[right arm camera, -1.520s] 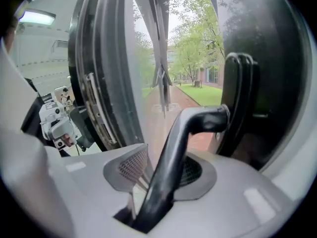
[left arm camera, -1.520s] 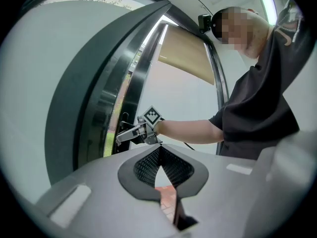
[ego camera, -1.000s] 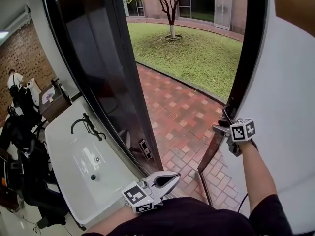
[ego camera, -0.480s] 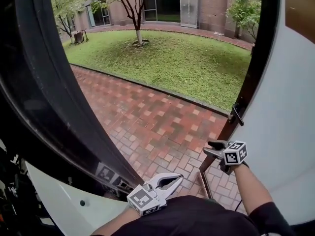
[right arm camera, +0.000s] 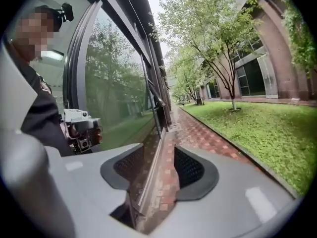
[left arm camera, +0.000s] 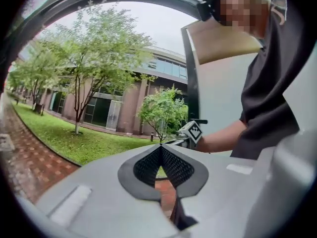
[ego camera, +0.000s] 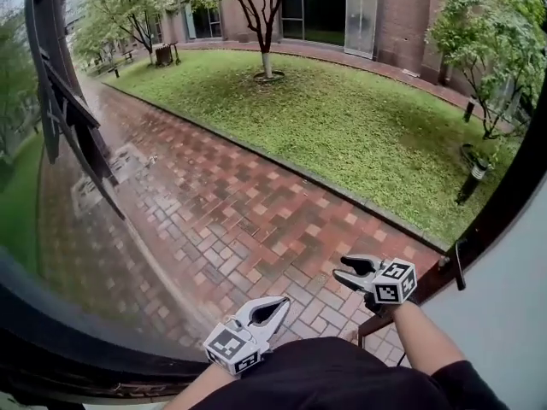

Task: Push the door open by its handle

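Jaws of the right gripper (ego camera: 342, 269) are apart and closing, nothing between them; only the path shows through the gap. It hangs in the air over the bricks, marker cube toward the wrist. It sits just left of the door's dark edge and touches nothing. Left gripper (ego camera: 284, 301) is low and close to the body, tips together, empty, pointing out the doorway.

Door (ego camera: 504, 314) is a white panel with a dark frame, swung out at the right. Handle (ego camera: 459, 264) is a small dark lever on that dark edge, near the right gripper but apart from it. Bare forearm (ego camera: 423, 340) runs back to a dark sleeve.

Glass pane (ego camera: 68, 229) with a dark frame fills the left side and reflects the paving and greenery. Outside, a red brick path (ego camera: 256, 203) runs diagonally away, shiny farther off. Lawn (ego camera: 342, 118) lies beyond its kerb, with a bare-branched tree (ego camera: 267, 24) in it and leafy bushes (ego camera: 483, 41) at the right. Brick building (ego camera: 385, 11) with glass doors stands behind.
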### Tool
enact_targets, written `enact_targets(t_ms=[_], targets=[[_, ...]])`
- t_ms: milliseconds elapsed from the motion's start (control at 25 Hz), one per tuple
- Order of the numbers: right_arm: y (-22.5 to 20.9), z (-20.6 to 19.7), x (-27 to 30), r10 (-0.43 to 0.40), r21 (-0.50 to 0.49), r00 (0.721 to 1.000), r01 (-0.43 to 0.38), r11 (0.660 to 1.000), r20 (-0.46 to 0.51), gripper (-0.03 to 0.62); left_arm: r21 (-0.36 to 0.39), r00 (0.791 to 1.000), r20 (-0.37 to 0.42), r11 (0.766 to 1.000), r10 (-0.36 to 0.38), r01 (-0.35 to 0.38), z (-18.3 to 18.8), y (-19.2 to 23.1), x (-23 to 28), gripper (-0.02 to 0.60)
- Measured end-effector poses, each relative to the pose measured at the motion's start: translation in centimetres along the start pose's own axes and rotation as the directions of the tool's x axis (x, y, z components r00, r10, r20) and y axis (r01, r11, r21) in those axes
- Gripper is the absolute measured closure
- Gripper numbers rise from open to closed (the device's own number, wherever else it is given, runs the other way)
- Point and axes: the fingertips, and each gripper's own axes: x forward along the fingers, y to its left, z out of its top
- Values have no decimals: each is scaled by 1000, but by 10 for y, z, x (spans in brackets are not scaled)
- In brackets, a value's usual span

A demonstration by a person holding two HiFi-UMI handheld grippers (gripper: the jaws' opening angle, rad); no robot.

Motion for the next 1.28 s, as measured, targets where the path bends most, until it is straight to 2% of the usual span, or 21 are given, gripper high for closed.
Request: enact_targets(t_ms=[160,320,440,520,680,800,920,1040,1280], targets=[[-34,11,15,73,-33,997,-74,997,-12,425,-9,999,-15,999,51,-52,2,46,73,581],[-70,39,19,70,-72,997,-68,995,24,479,-80,999,0,996,40,-40,10,104,140,581],[-112,51,22,20,-66,998,-17,998,55,541,-111,1000,10,994,11,-10,8,148,184,581],[-141,62,24,-35,-41,995,39,998,90,581,-103,999,13,994,-40,41,8,172,203,581],[-176,73,23,-158,36,974,154,987,165,592,-89,987,-28,984,-156,152,1,205,216,581],[-198,83,13,-232,83,951,219,972,204,592,-112,976,-47,972,-213,207,-3,215,230,581],[-217,88,-2,-255,115,938,234,965,234,594,-102,970,-40,966,-241,236,-2,214,247,581],[-220,77,-9,-256,122,945,235,964,205,594,-110,972,-42,968,-231,225,-3,212,249,581],[-232,81,-22,-236,85,952,223,971,193,594,-119,979,-9,972,-203,200,3,216,257,581]])
